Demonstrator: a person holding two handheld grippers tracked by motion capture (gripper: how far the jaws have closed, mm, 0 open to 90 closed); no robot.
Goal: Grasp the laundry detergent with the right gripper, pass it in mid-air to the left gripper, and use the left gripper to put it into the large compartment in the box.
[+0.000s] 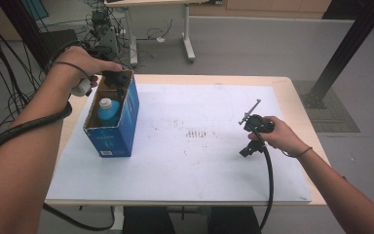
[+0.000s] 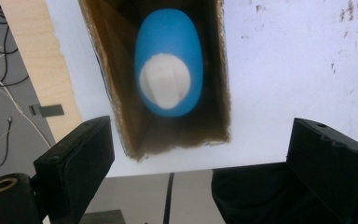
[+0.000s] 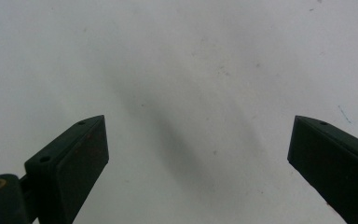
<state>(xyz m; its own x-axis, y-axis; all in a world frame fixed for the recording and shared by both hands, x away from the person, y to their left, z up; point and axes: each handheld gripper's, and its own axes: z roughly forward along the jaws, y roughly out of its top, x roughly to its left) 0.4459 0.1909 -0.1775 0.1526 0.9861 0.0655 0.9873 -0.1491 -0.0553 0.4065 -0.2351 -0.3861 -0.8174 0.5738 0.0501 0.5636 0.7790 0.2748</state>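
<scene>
Left claw up over the far end of the blue box, pointing down into it. Jaws wide apart, nothing between them, let go. Blue bottle with a white cap standing right under that claw, inside the box, well below the jaw tips and not touching them. Brown cardboard walls all around the bottle. Box open at the top, sitting on the white sheet near the left edge of the desk. In the high view, bottle toward the near side of the claw, deeper in the box. Left hand wrapped around the claw from above, black cable running down along the forearm.

Right claw far off to the right of the box, low over the white sheet. Jaws wide apart too, empty, let go. Just plain white sheet in front of that claw, with a few small dark specks and a soft grey shadow. Right hand holding it from the right side, black cable hanging down toward the near edge of the desk. A patch of small dark marks on the sheet between the two claws, nearer the right one.
</scene>
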